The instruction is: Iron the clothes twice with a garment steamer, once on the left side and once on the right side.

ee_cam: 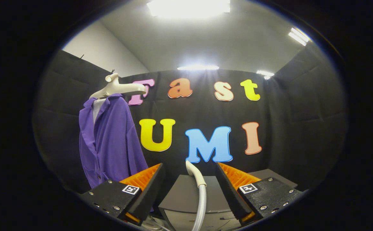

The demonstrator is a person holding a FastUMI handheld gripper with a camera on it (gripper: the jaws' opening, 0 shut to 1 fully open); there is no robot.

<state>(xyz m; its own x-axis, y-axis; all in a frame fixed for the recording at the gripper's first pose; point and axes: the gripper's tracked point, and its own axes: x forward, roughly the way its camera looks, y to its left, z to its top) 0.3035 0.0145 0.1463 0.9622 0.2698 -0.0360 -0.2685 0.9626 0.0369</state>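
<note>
Gripper: the gripper [189, 189] has its two fingers spread wide apart, and nothing is held between them; neither finger touches anything.

Fingers: each finger [148, 189] slants inward toward its tip, and each finger base carries a small square marker.

Steamer handle: a pale, curved steamer handle [195, 175] rises in the gap between the fingers, closer to the right finger than to the left one, apart from both.

Hose: a light grey hose [201, 208] runs down from the handle, passing between the finger bases toward the lower part of the view.

Steamer body: a grey, flat-topped unit [181, 195] sits just ahead of the fingers and under the handle; its top shows between the fingers, and its far right corner reaches out beyond the right finger.

Garment: a purple shirt [109, 144] hangs upright beyond the left finger and well off to its left side, far from the handle. Its lower hem drops behind the left finger's base. The front is open at the collar, with a white lining showing at the neck.

Hanger: a cream hanger [117, 88] carries the shirt at the shoulders; one arm of it sticks out to the right past the shirt.

Backdrop: a black cloth wall [289, 128] stands behind everything.

Ceiling: bright ceiling lights [188, 7] glare overhead.
</note>
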